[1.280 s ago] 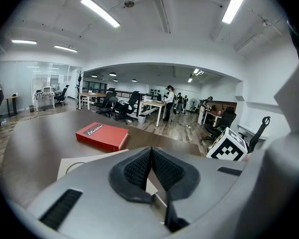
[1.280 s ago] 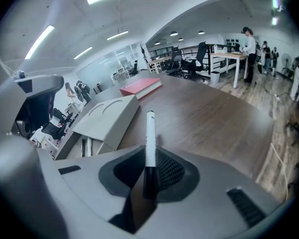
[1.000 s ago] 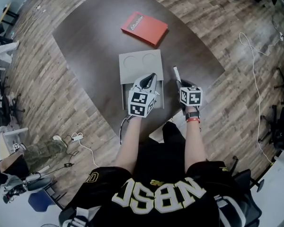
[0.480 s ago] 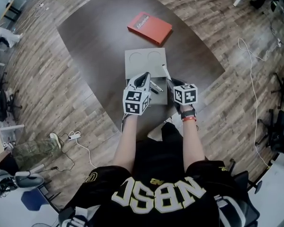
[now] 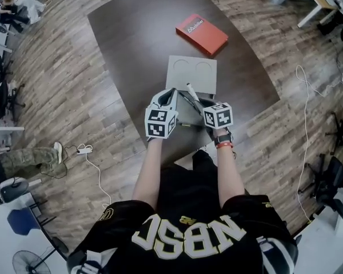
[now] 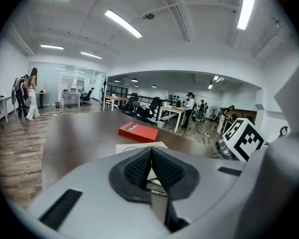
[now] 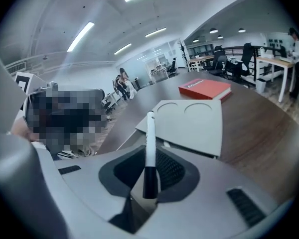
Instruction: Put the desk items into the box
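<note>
1. Right gripper [image 7: 150, 158]: clamped on a white marker [image 7: 150, 128], black end down between the jaws, white barrel sticking out ahead and a bit upward.
2. Same marker [image 5: 190, 88] from the head view: poking out of the right gripper [image 5: 195, 97], right over the near part of the grey box [image 5: 193, 76].
3. Left gripper [image 6: 150, 151]: jaws closed, pad tips touching each other. Sitting just to the left of the right one, the two tips close together [image 5: 171, 96].
4. Box [image 7: 204, 121]: directly ahead of and below both grippers, flat grey part with two round dents on the far side. Something thin and dark lying in the near part under the jaws, too small to tell what.
5. Red book [image 5: 201, 32]: further ahead, past the box, flat on the dark table [image 5: 137, 44], well apart from both grippers.
</note>
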### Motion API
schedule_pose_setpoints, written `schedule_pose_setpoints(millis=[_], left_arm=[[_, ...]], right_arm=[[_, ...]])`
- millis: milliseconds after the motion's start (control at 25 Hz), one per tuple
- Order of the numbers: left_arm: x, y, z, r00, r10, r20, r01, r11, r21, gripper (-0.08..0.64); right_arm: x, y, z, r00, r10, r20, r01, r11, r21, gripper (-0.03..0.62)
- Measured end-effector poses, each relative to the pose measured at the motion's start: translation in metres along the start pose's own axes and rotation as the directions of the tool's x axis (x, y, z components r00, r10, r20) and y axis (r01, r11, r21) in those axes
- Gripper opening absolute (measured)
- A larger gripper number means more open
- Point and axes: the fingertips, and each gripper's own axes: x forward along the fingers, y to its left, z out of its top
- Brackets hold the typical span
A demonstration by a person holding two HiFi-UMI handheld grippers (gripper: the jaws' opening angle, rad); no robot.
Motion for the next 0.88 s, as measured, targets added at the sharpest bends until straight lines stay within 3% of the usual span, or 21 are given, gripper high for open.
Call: schedule_pose_setpoints(millis=[160, 520, 880], left_arm=[[-0.011, 0.014, -0.003, 1.000, 0.027, 0.004, -0.027, 1.000, -0.016, 0.015], [-0.020, 0.033, -0.013, 0.998, 0.062, -0.007, -0.062, 0.997, -0.042, 0.016], [-0.025, 0.041, -0.026, 0.996, 0.082, -0.033, -0.083, 0.995, -0.057, 0.015]], right_arm=[[0.016, 0.019, -0.005, 0.998, 0.046, -0.043, -0.048, 0.998, -0.034, 0.072], [0.042, 0.034, -0.028, 0.986, 0.052, -0.156, -0.072, 0.990, -0.122, 0.072], [0.063, 0.032, -0.053, 0.971, 0.004, -0.237, -0.043, 0.986, -0.158, 0.074]])
